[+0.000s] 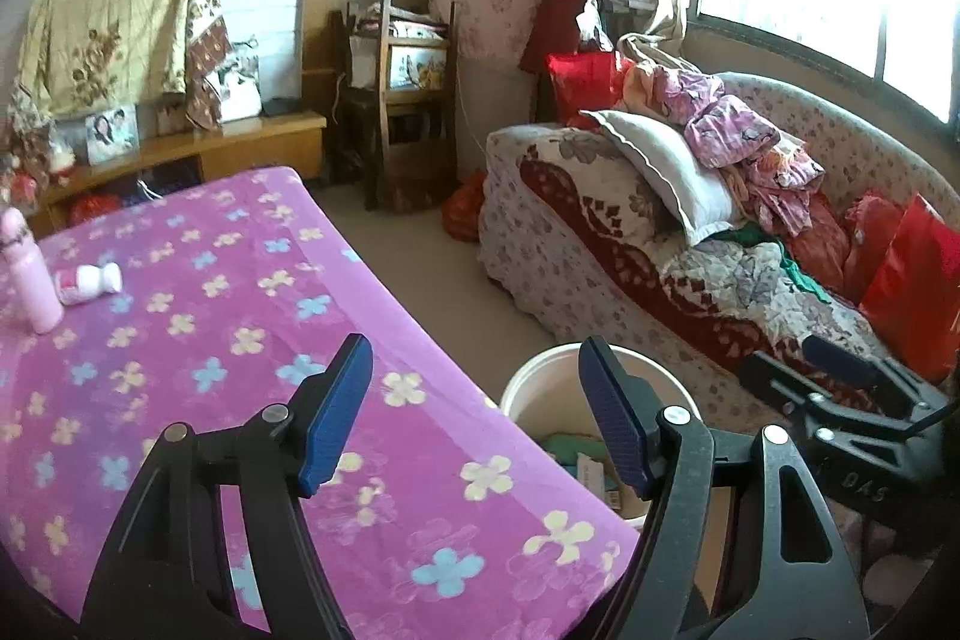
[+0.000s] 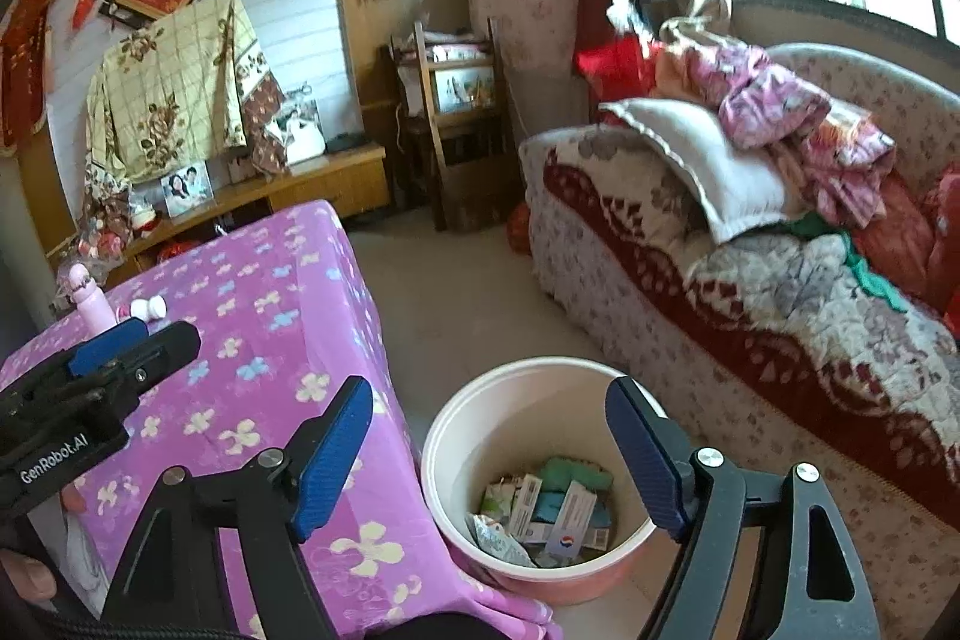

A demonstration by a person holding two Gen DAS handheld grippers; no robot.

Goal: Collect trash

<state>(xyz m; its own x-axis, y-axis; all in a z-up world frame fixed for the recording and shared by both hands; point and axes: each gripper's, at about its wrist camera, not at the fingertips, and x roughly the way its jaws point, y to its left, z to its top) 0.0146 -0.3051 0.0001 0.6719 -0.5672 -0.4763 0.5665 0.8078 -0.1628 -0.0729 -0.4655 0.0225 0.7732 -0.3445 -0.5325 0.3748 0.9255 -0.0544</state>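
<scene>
Both pairs of blue fingers are spread wide and carry nothing: the left gripper [image 1: 474,418] hangs over the near edge of the purple flowered tablecloth [image 1: 198,400], and the right gripper [image 2: 489,451] hangs above the floor beside that table. Just beyond the right fingers and below them stands the pink bucket [image 2: 444,466], touching the cloth's hanging edge, with cartons and wrappers [image 2: 546,511] piled in its bottom. Far ahead-left of the left fingers, a small white bottle [image 1: 90,284] lies on its side beside an upright pink bottle [image 1: 27,274].
</scene>
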